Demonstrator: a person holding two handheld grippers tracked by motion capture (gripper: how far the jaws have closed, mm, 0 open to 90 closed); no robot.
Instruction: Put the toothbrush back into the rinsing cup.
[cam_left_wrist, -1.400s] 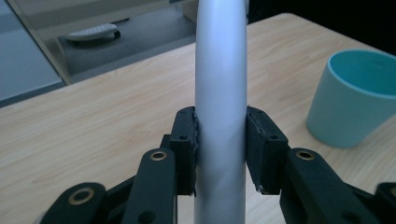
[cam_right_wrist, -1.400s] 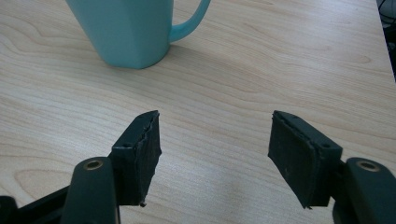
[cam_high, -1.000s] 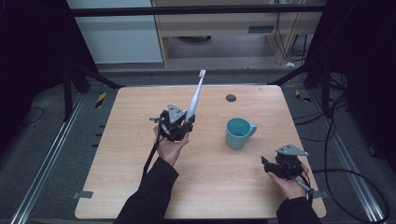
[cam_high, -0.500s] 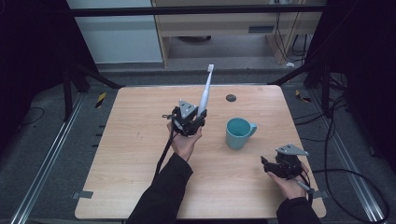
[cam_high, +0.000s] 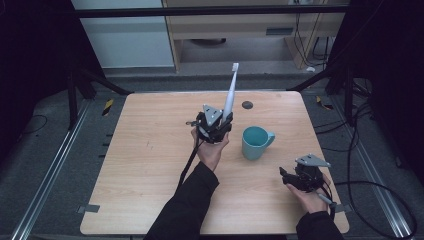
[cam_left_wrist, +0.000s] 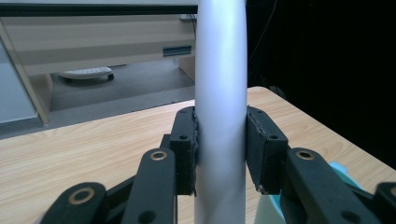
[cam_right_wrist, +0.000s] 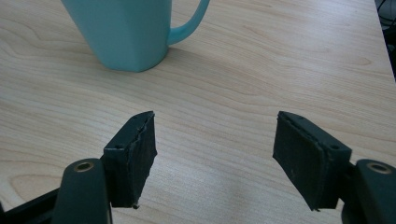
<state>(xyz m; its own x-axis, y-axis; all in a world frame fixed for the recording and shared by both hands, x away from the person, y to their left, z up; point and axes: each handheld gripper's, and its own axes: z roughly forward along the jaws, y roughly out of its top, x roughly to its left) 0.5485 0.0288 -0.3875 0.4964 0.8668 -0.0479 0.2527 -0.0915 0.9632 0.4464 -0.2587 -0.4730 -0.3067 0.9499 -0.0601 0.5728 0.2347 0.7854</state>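
Left tongs: pinching a toothbrush upright, just left of the mug. Right tongs: spread, nothing between, having just been opening, near the surface's right front edge; bare wood lies toward the mug.

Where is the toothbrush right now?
High view: the toothbrush stands nearly upright, clamped in the left gripper above mid-table, just left of the teal mug.

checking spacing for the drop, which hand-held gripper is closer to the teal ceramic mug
Left. The left hand-held gripper, shut on a white plastic toothbrush, is just beside the teal ceramic mug, on its left. The right hand-held gripper rests open on the light wooden table, nearer the person.
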